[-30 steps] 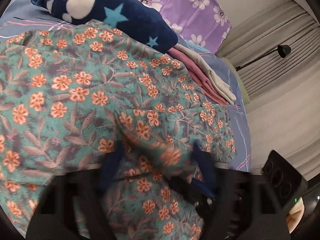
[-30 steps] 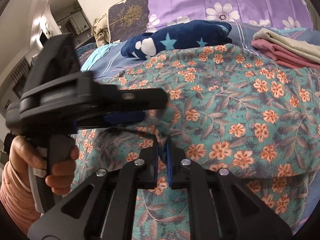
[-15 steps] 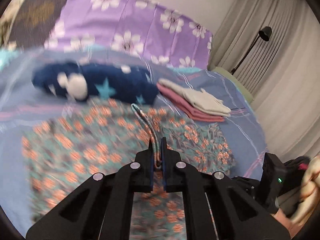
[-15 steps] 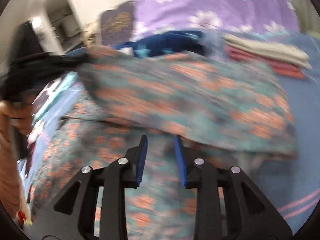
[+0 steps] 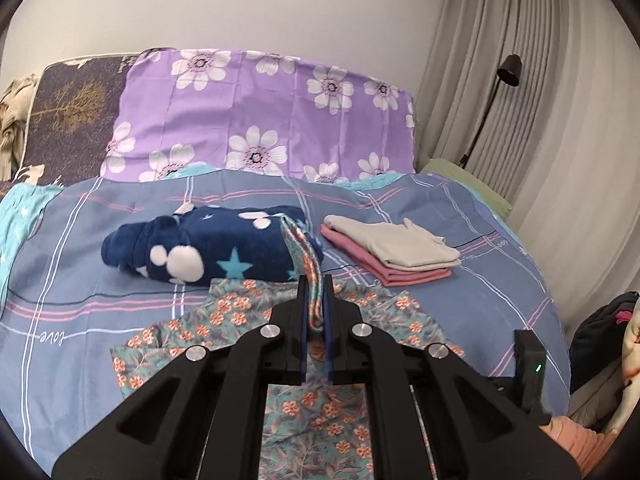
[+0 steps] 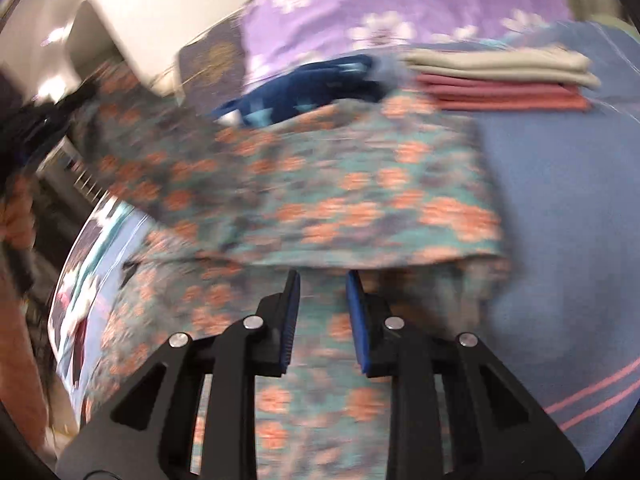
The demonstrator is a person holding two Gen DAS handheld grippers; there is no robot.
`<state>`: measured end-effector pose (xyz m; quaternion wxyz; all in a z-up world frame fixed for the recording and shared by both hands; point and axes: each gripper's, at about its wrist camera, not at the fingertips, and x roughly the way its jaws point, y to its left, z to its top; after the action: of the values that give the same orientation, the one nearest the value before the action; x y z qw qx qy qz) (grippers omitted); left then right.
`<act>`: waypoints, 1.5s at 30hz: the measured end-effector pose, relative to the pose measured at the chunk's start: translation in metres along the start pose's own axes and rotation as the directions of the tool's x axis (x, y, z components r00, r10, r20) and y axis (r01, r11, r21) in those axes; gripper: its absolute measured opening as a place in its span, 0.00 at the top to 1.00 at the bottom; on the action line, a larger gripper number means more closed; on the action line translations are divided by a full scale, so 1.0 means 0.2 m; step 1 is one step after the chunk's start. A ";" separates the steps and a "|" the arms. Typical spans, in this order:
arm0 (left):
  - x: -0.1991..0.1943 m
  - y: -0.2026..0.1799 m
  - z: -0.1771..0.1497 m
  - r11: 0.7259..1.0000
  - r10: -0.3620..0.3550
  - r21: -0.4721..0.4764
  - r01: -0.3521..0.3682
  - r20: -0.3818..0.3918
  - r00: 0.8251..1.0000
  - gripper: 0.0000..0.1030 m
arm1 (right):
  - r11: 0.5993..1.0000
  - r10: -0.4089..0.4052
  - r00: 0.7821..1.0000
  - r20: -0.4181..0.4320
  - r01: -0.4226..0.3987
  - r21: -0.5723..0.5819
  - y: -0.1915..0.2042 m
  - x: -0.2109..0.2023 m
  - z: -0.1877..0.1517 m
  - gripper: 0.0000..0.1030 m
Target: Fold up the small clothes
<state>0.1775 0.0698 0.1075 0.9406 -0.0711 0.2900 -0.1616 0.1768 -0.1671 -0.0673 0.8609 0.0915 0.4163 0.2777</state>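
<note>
- The left gripper (image 5: 316,300) is clenched on a pinched edge of the flowered teal garment (image 5: 240,312); a narrow strip of the cloth stands up out of its pads, lifted off the bed.
- The rest of that garment lies spread on the blue striped bedsheet (image 5: 80,280), below and in front of the left gripper.
- The right gripper (image 6: 322,280) has its jaws apart and closing; nothing sits between its pads (image 6: 354,300), which hover just above the garment (image 6: 340,200).
- In the right wrist view, which is blurred, a raised fold of the garment hangs in front of the fingertips, sloping up toward the left.
- Behind the garment lies a rolled navy blanket (image 5: 208,248) with stars and white paw marks.
- To the blanket's right is a stack of folded clothes (image 5: 392,252), beige on top of pink.
- A purple flowered pillow (image 5: 260,116) leans at the head of the bed.
- A black lamp (image 5: 508,70) stands by the grey curtain (image 5: 560,120).
</note>
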 end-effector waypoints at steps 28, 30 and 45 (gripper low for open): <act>-0.02 0.48 -0.29 0.961 0.259 -0.087 -0.261 -0.042 0.965 0.95 | 0.961 -0.241 0.970 0.044 0.232 0.150 -0.22 0.00 -0.01 0.61; 0.02 0.59 -0.38 0.940 0.319 -0.101 -0.327 -0.084 0.944 0.95 | 0.963 -0.245 0.968 0.043 0.239 0.123 -0.19 0.01 -0.01 0.54; 0.27 0.58 -0.65 0.948 0.271 -0.091 -0.304 -0.267 0.925 0.51 | 0.950 -0.313 0.950 0.013 0.313 0.003 -0.04 0.01 -0.10 0.28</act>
<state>0.1756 0.1537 -0.0546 0.9030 -0.0682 0.4240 -0.0103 0.1654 -0.1750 -0.0843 0.8968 0.0268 0.4198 0.1367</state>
